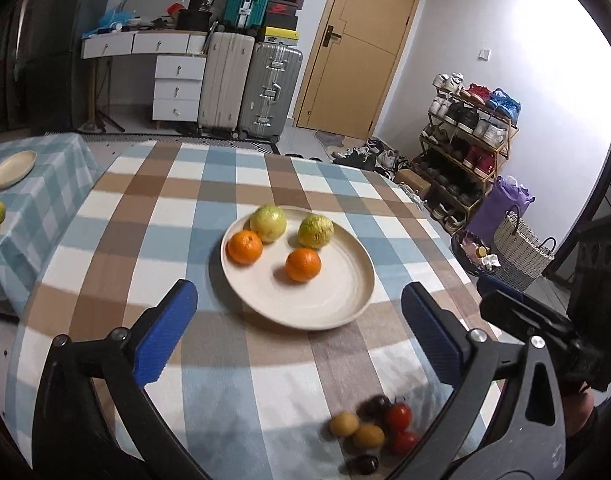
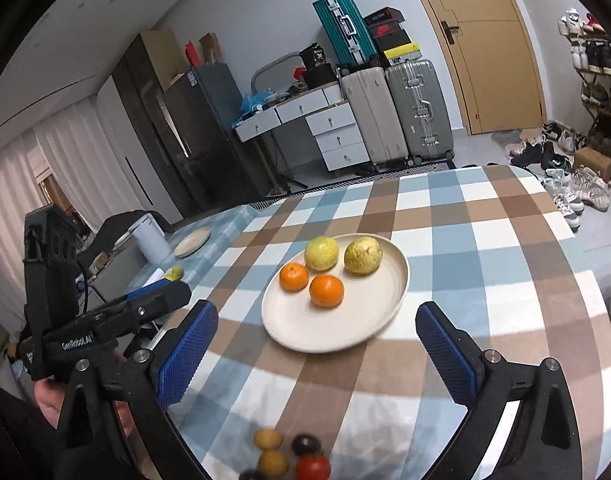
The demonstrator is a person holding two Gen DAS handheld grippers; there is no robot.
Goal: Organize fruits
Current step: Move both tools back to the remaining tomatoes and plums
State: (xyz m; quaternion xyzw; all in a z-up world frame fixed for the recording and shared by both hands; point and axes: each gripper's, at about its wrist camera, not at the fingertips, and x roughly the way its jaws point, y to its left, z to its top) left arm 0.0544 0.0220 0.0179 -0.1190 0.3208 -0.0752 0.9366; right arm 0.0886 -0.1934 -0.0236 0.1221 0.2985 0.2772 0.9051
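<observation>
Fruits are sitting on the cream plate (image 1: 337,304): 2 oranges (image 1: 302,265) and 2 guavas (image 1: 315,231), with cherry tomatoes (image 1: 397,418) lying loose on the checked surface (image 1: 241,184) nearer the tongs. Left tongs (image 1: 299,332) and right tongs (image 2: 317,354) are both gaping wide, holding nothing. Picking the small tomatoes singly and pinching gently is looking wisest.

Even indoor light, glare at right, fisheye-bent edges, blurred near fruit

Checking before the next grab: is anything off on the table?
Nothing spilled or damaged. The plate holds two oranges and two green fruits, but small tomatoes lie loose on the cloth near the front edge.
</observation>
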